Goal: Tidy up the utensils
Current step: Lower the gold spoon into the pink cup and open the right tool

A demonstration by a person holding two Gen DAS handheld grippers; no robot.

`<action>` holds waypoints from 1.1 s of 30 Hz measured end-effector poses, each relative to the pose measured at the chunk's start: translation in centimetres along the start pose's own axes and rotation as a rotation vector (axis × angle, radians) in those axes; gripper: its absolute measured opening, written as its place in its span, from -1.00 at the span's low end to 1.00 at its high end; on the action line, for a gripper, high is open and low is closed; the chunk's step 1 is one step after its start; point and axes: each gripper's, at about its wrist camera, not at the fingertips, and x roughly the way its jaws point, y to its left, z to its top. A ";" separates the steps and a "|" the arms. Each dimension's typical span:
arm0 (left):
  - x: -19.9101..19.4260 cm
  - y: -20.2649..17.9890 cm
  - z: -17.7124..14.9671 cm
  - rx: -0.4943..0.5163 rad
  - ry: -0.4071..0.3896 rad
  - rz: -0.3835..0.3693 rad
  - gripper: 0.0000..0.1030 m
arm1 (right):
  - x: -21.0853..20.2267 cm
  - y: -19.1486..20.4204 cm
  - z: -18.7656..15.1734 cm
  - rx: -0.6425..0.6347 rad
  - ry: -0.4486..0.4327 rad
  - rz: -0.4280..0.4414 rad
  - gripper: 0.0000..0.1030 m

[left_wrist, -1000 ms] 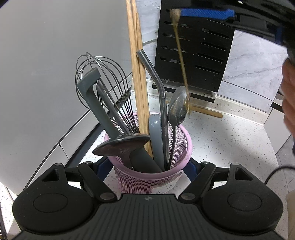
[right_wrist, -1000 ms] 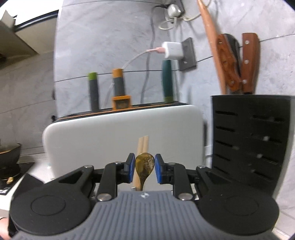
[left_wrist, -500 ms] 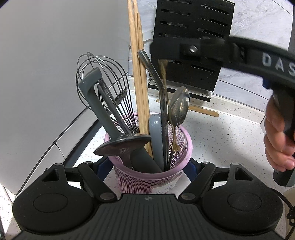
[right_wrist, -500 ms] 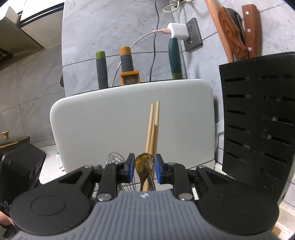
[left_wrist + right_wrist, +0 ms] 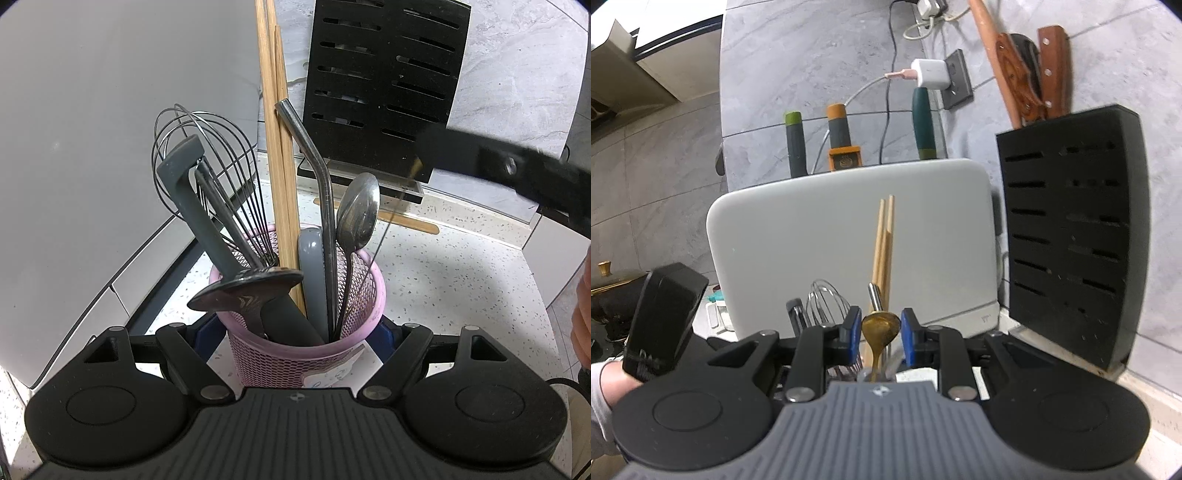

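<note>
Right claw (image 5: 878, 335) lower, clenched on gold spoon (image 5: 881, 326); left claw (image 5: 298, 330) grasping pink holder (image 5: 291, 360).

We had one fisheye camera on each wrist. The left one looked steeply down, from close by, into the pink mesh holder (image 5: 306, 354) on the speckled counter (image 5: 461, 280). The right one sat higher and faced nearly level toward the grey wall (image 5: 812, 74). Both took in the chopsticks (image 5: 275, 147) (image 5: 884, 243), the whisk (image 5: 207, 177) (image 5: 827, 299), the black knife block (image 5: 384, 81) (image 5: 1071, 229) and the white appliance (image 5: 110, 129) (image 5: 849, 229).
</note>
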 end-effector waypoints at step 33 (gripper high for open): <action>0.0 -0.1 0.0 0.012 -0.002 -0.016 0.79 | 4.2 0.8 -1.9 -0.005 0.242 0.064 -0.58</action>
